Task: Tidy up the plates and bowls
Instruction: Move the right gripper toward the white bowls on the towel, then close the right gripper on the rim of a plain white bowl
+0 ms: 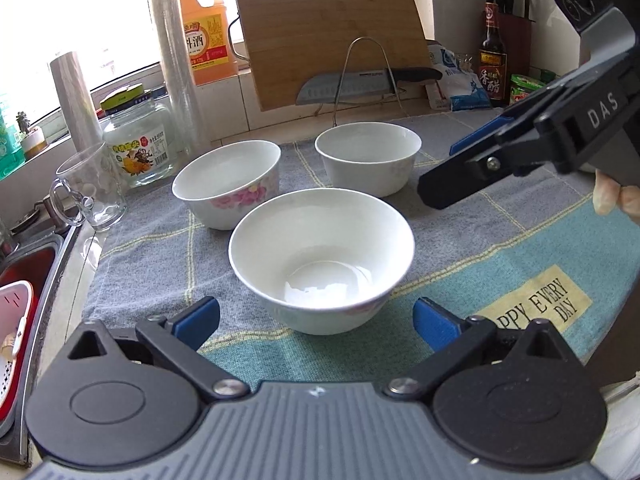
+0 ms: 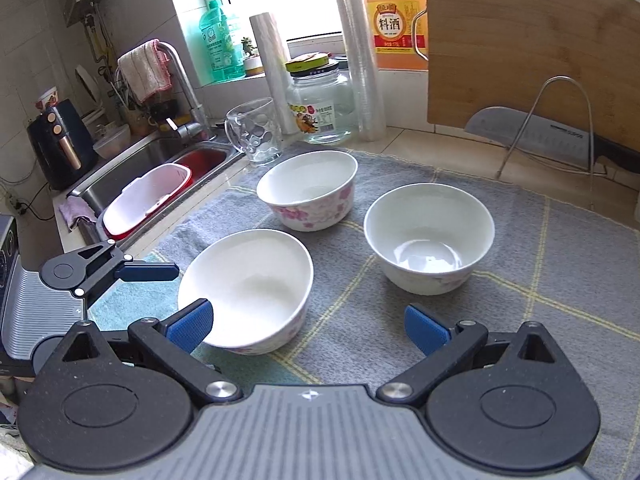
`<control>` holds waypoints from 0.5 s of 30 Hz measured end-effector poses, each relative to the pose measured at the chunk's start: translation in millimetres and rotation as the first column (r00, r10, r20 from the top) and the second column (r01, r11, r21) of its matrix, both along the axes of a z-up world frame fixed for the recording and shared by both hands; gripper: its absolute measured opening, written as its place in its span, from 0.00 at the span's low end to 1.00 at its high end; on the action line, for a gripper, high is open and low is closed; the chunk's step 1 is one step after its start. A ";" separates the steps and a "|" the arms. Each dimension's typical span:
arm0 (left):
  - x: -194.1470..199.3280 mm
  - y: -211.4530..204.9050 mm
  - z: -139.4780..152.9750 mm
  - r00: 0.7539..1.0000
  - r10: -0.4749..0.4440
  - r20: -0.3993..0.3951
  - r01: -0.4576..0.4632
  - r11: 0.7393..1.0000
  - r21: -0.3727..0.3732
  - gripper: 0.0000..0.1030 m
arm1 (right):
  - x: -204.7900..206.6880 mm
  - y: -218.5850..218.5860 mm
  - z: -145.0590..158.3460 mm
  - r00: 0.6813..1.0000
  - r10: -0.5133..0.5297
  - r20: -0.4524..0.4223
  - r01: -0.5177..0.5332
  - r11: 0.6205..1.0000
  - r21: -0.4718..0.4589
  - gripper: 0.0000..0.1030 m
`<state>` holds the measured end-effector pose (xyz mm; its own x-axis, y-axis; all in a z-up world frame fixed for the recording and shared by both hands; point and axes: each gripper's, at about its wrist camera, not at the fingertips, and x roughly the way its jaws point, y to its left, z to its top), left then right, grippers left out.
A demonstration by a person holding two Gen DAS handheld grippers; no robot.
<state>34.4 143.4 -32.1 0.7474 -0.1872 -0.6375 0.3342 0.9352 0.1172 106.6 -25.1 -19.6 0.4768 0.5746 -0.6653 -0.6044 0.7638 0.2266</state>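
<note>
Kitchen counter space beside a sink [image 2: 160, 160] is being covered by a grey checked cloth [image 1: 160, 248], and three white bowls are being kept upright on it, apart from one another. From the left wrist view, the nearest bowl [image 1: 321, 260] is being framed between the blue pads of the left gripper [image 1: 316, 320], whose jaws are being held wide apart with nothing between them touched. A flowered bowl [image 1: 227, 182] is being seen behind it to the left, near a glass mug [image 1: 90, 192] and a glass jar [image 1: 138, 144]. A plain bowl [image 1: 368, 158] is being seen behind to the right, in front of a wooden cutting board [image 1: 332, 32] and a knife [image 1: 360, 84] on a wire rack. The right gripper [image 2: 308, 326] is also being held released, above the cloth; its left pad is being shown in front of the near bowl's rim, though contact cannot be told.
</note>
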 end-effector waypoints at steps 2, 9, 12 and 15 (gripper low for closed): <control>1.1 -1.4 -2.2 1.000 -0.009 0.009 0.009 1.000 0.006 0.99 | 4.5 9.1 -4.1 1.000 0.015 -0.011 -0.015 1.000 0.004 1.00; 3.4 -3.7 -4.3 0.999 -0.031 0.026 0.030 0.999 0.021 0.96 | 20.8 29.5 -17.3 0.997 0.057 -0.056 -0.055 0.998 0.031 0.96; 4.0 -3.5 -4.0 0.999 -0.036 0.026 0.036 0.999 0.017 0.90 | 25.3 34.9 -22.3 0.995 0.072 -0.073 -0.069 0.997 0.037 0.91; 4.8 -3.5 -5.4 0.999 -0.039 0.021 0.038 0.999 0.016 0.87 | 28.7 39.8 -26.0 0.992 0.091 -0.085 -0.088 0.995 0.039 0.86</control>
<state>39.2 139.8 -37.5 0.7534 -0.2064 -0.6244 0.3672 0.9197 0.1390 135.3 14.7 -45.7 0.3638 0.6360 -0.6805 -0.6468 0.6982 0.3067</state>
